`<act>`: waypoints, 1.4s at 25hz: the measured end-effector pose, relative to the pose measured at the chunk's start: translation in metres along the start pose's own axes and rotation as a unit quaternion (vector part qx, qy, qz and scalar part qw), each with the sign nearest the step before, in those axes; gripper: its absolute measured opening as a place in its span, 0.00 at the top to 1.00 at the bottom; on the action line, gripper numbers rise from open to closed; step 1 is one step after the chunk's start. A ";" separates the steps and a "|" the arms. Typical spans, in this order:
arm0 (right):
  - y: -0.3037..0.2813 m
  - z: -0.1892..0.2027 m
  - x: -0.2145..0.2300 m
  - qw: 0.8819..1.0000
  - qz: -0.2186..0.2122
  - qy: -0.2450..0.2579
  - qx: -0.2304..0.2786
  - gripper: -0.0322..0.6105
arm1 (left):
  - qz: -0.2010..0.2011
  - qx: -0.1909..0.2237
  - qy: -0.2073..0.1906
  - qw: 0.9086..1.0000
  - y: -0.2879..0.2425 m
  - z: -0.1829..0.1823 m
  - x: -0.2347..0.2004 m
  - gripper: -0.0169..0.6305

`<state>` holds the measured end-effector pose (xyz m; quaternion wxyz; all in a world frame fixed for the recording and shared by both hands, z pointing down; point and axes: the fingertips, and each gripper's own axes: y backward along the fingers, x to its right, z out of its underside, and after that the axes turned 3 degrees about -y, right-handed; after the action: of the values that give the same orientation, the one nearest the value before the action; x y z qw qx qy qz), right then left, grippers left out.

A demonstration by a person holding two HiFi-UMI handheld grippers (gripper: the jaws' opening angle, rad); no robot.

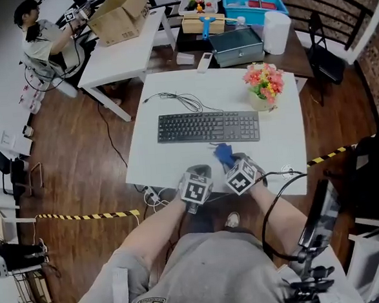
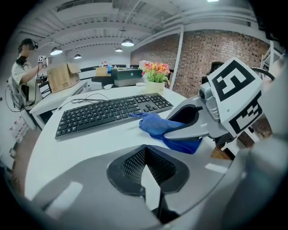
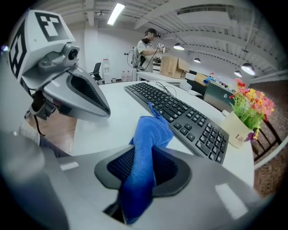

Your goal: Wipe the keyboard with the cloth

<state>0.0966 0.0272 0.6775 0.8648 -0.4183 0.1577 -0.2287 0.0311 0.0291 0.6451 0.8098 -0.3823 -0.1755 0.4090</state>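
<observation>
A black keyboard [image 1: 207,127] [image 2: 108,112] [image 3: 184,114] lies across the middle of the white table [image 1: 157,156]. Both grippers hang side by side over the table's near edge. My right gripper [image 1: 232,159] [image 3: 144,155] is shut on a blue cloth [image 1: 223,153] [image 2: 157,126] [image 3: 148,139], which is bunched between the jaws. The cloth's free end reaches toward the keyboard's front edge. My left gripper [image 1: 200,171] [image 2: 143,148] sits just left of it, shut with nothing between the pads. It points at the bare table in front of the keyboard.
A pot of flowers [image 1: 264,84] stands at the table's far right corner, and the keyboard's cable [image 1: 179,100] loops behind it. Beyond are a grey box [image 1: 236,45], a paper roll [image 1: 276,31] and a second desk with a cardboard box [image 1: 122,16]. A person [image 1: 39,35] works at the back left.
</observation>
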 end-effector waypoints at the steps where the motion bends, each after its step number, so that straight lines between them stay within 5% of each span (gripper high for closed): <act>1: 0.000 0.000 0.001 1.000 -0.001 0.000 0.001 0.76 | -0.005 -0.001 0.001 1.000 0.002 0.000 -0.001 0.98; 11: 0.027 -0.012 -0.002 0.999 0.010 -0.012 0.034 0.68 | -0.009 0.008 -0.012 1.000 0.021 -0.003 0.002 0.98; 21: 0.083 0.043 -0.040 0.995 0.045 -0.089 0.015 0.70 | 0.068 0.015 -0.056 0.996 0.027 0.024 0.031 0.98; 28: 0.075 0.128 -0.134 0.990 -0.004 -0.131 -0.060 0.80 | 0.117 -0.028 -0.104 0.987 0.042 0.111 0.062 0.98; 32: 0.065 0.151 -0.170 0.982 -0.026 -0.165 -0.091 0.94 | 0.134 -0.072 -0.125 0.980 0.056 0.169 0.067 0.98; 35: 0.062 0.163 -0.187 0.978 -0.038 -0.171 -0.110 0.94 | 0.143 -0.095 -0.145 0.974 0.063 0.199 0.071 0.98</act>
<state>0.0305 0.2656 0.7413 0.8182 -0.5497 0.0157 -0.1680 -0.0781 0.2038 0.7242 0.6691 -0.4151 -0.2724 0.5530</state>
